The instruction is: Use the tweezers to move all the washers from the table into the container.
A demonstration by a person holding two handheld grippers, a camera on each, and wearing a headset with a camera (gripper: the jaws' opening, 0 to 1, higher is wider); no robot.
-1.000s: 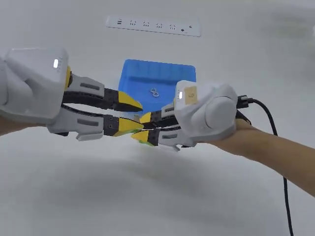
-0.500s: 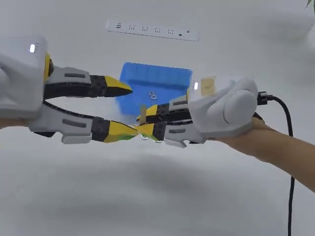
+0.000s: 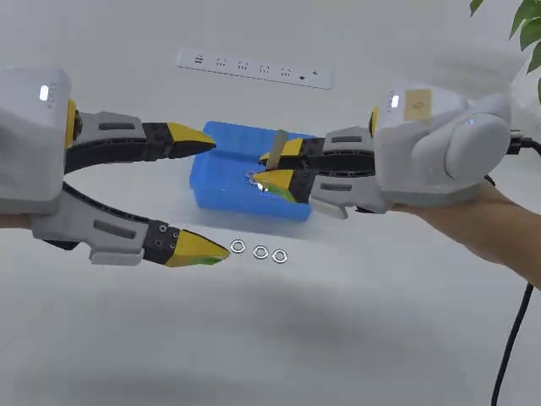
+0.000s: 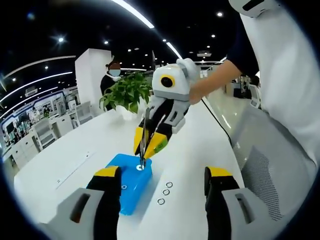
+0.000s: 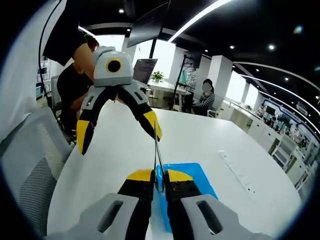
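Note:
My right gripper is shut on thin metal tweezers whose tips point down into the blue container. A small washer sits at the tweezer tips; I cannot tell whether it is gripped or resting on the container floor. Three washers lie in a row on the white table just in front of the container. My left gripper is wide open and holds nothing, its lower fingertip close to the leftmost washer. In the right gripper view the tweezers rise between my shut jaws over the container.
A white power strip lies at the back of the table. A black cable trails from the right gripper along the right side. Plant leaves reach in at the top right. Another washer lies inside the container.
The right gripper has moved with the tweezers from the table in front of the container to above its inside. The left gripper's jaws have spread wider, uncovering three washers on the table.

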